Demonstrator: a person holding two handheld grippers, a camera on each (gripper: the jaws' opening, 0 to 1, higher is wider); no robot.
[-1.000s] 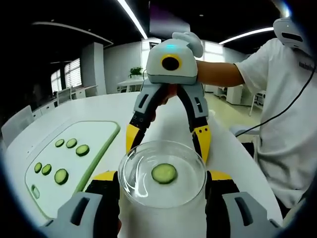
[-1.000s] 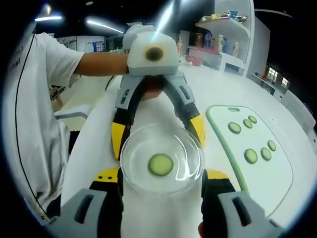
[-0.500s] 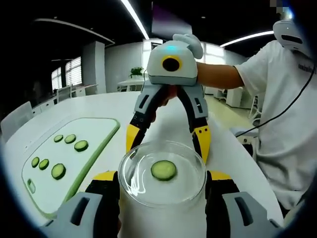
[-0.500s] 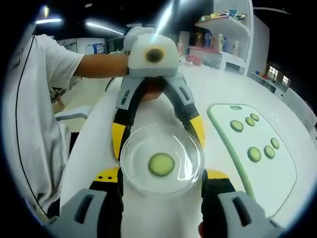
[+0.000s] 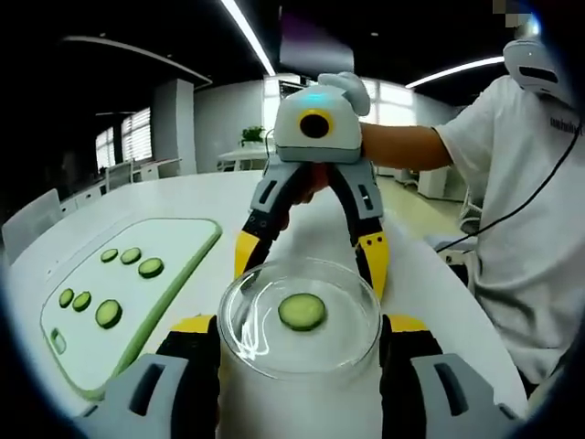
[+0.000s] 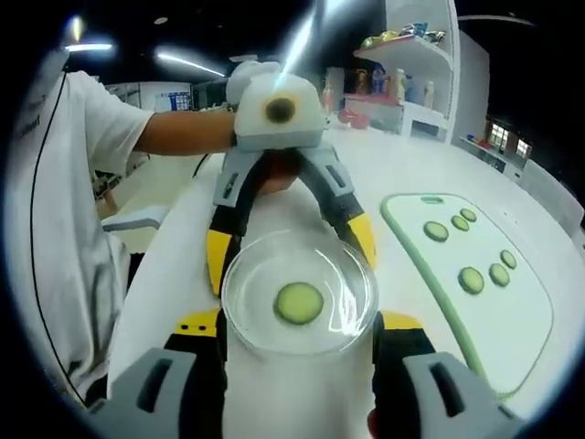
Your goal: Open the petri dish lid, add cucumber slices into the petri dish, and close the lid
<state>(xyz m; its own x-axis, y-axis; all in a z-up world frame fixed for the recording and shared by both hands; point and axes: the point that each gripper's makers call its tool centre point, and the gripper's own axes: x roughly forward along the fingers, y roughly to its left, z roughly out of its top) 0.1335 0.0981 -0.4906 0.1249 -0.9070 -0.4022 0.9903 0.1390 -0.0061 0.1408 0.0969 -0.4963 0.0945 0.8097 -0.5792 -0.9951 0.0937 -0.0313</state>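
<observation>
— What is close up?
— The clear round glass petri dish [image 5: 300, 317] sits between the left gripper [image 5: 300, 340] jaws, which press its sides. A flat green cucumber slice [image 5: 302, 311] lies in the middle.
— And the other one?
— The right gripper [image 6: 299, 337] clamps the same dish too; it has hardly moved since a moment ago.
— Farther off?
— A smooth white cutting board [image 5: 178, 247] with a green edge on the white table [image 6: 402, 160] holds more round slices [image 5: 109, 313]. A person's white sleeve [image 5: 475, 119] is behind.
</observation>
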